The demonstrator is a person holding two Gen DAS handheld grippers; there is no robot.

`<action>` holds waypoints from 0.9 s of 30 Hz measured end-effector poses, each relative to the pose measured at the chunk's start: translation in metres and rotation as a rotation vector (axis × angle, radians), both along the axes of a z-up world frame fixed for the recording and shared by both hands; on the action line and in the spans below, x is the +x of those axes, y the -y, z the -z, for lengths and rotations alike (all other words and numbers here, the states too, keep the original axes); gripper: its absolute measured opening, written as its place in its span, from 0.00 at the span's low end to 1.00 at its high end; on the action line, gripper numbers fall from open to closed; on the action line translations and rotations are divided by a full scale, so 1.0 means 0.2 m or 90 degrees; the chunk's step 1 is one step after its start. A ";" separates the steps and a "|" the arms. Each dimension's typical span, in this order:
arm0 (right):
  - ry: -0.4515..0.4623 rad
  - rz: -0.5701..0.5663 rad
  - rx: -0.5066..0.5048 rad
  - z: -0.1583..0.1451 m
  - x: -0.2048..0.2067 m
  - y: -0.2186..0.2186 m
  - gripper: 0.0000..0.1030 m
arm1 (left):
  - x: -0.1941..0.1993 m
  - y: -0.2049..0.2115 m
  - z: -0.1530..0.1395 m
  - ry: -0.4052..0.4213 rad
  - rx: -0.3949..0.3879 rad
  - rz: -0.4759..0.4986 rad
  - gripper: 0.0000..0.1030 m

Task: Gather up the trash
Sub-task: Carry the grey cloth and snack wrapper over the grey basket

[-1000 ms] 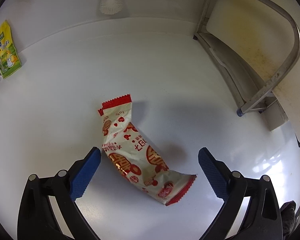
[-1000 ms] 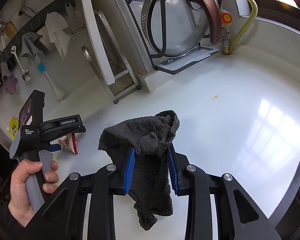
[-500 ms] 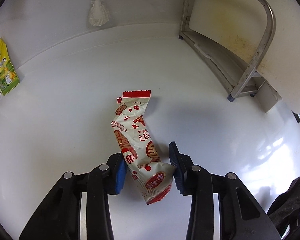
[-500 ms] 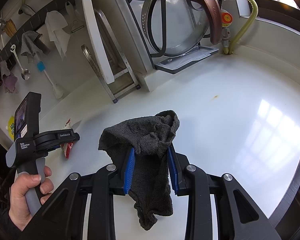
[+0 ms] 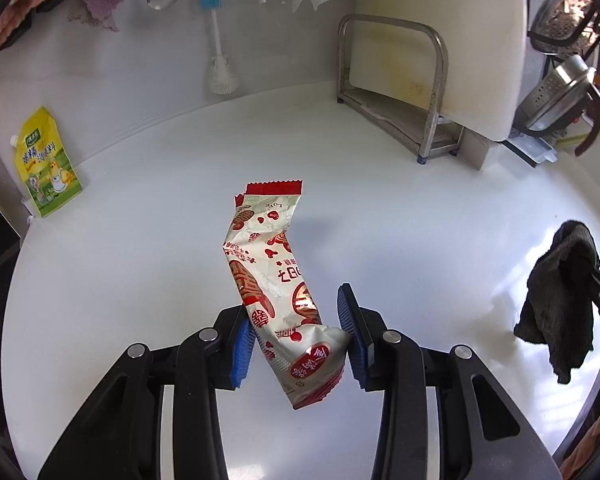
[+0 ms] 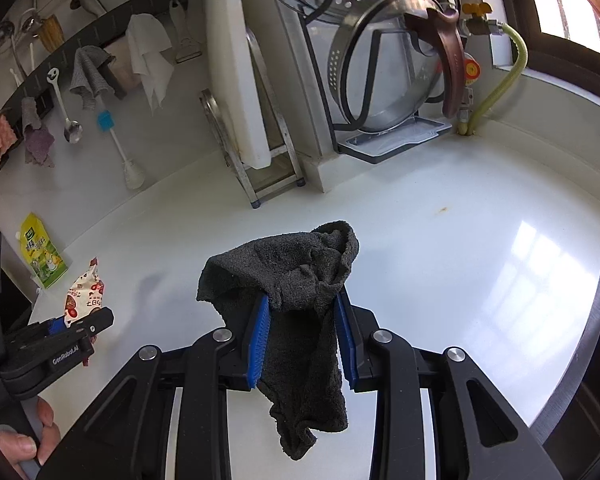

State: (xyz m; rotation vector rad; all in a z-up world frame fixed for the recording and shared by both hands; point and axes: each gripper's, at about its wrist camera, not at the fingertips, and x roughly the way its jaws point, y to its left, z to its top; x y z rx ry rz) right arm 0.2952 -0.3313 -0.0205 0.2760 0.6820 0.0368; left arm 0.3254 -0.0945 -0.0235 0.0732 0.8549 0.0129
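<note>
The left gripper [image 5: 298, 344] had just closed on the wrapper [image 5: 278, 276], holding it lifted off the white counter [image 5: 140, 272]; the right gripper [image 6: 302, 342] was clamped narrowly on a dark cloth [image 6: 296, 280]

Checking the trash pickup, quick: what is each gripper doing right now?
Left gripper: closed on the red-and-white snack wrapper.
Right gripper: closed on the dark grey cloth.
</note>
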 end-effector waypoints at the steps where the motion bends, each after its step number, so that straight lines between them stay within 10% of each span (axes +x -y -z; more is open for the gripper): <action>1: 0.006 -0.001 -0.005 -0.02 -0.02 -0.02 0.29 | -0.05 -0.01 -0.01 0.008 0.002 0.005 0.37; 27: 0.060 -0.008 -0.068 -0.08 -1.48 -0.53 0.29 | -1.39 -0.28 -0.09 0.103 -0.053 0.127 0.37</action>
